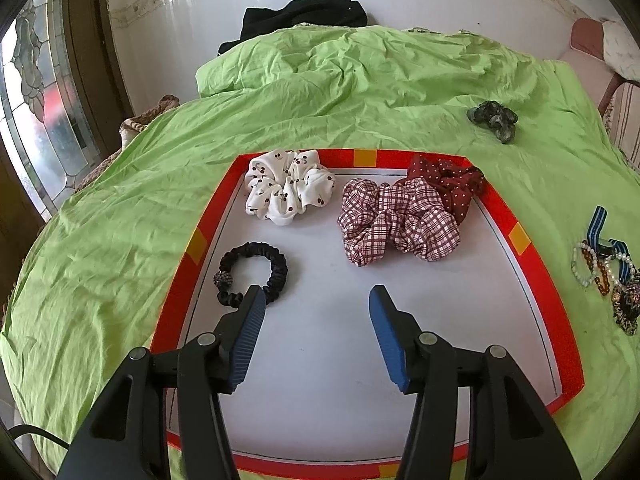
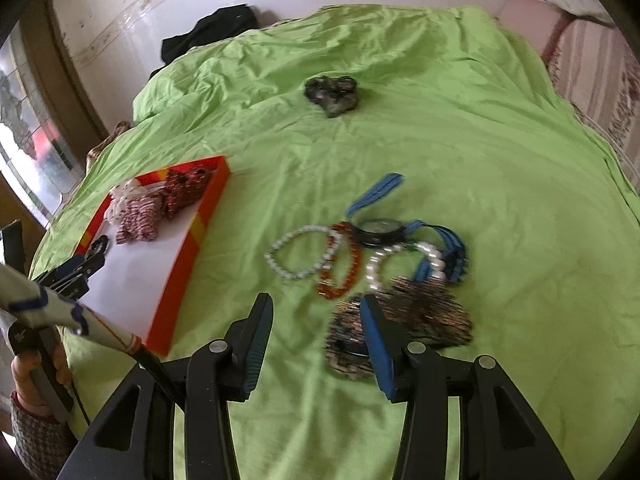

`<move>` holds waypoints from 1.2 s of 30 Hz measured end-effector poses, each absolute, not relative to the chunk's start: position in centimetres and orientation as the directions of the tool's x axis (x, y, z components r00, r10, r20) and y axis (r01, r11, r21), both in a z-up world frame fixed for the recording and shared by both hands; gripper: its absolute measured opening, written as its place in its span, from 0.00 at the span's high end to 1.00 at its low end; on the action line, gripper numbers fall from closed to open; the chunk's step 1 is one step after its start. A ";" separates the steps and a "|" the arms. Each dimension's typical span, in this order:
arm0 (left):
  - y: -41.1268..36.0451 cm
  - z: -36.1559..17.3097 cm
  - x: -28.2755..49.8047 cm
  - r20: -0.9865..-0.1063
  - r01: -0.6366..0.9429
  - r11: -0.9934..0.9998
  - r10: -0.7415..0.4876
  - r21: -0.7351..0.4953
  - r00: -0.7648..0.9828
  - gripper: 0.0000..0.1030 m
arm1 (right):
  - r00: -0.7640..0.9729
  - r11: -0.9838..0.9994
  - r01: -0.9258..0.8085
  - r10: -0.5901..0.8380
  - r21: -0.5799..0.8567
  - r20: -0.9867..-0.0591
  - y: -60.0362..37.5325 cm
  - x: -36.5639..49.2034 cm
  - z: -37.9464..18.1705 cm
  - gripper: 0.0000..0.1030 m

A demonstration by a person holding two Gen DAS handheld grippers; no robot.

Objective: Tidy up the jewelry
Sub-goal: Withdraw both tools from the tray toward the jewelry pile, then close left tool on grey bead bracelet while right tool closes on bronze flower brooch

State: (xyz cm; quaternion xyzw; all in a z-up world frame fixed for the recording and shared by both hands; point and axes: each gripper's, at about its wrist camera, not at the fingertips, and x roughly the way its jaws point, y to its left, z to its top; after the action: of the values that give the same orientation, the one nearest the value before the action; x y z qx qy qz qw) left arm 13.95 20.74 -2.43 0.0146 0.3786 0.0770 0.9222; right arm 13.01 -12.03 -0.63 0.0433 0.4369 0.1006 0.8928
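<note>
4 scrunchies [image 1: 290, 186] in tray [image 1: 532, 276]; bracelets [image 2: 340, 260] right (on bedsheet [image 2: 480, 160]).

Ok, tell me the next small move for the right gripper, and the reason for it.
Probably ease the right gripper forward and down onto the leopard-print fabric scrunchie just ahead of it, then close. Its jaws stand open and empty, and that scrunchie lies on the green bedsheet outside the red-rimmed white tray, where four scrunchies already sit.

The tray's [image 1: 556, 300] near half lies bare; scrunchies [image 1: 396, 224] crowd its far end.
</note>
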 end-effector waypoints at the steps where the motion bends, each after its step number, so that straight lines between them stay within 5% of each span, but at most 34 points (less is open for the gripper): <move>1: 20.6 -2.4 13.8 -0.693 -0.132 0.988 0.154 0.085 0.705 0.49 | 0.600 0.977 -0.131 0.214 0.169 -0.771 -12.7 12.9 -0.7 0.52; 10: 18.0 -0.9 11.5 -0.636 -0.116 0.989 0.145 0.087 0.758 0.48 | 0.628 0.977 -0.045 0.190 0.208 -0.755 -18.4 11.1 -1.0 0.52; 22: 10.5 1.3 10.6 -0.696 0.085 0.995 -0.094 -0.047 0.712 0.41 | 0.647 0.940 0.075 0.207 0.332 -0.734 -26.3 11.2 -3.1 0.50; 36: 1.4 -1.6 18.2 -0.798 0.194 0.973 -0.213 -0.123 0.564 0.49 | 0.632 0.914 -0.111 0.368 0.390 -0.682 -25.3 13.1 -3.9 0.49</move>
State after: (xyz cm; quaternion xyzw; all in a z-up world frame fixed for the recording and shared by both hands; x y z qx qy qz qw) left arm 18.19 1.38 -1.65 -0.0104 0.4526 -0.1152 0.8842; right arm 13.06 -25.31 -3.88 0.1576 0.4072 0.1345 0.8895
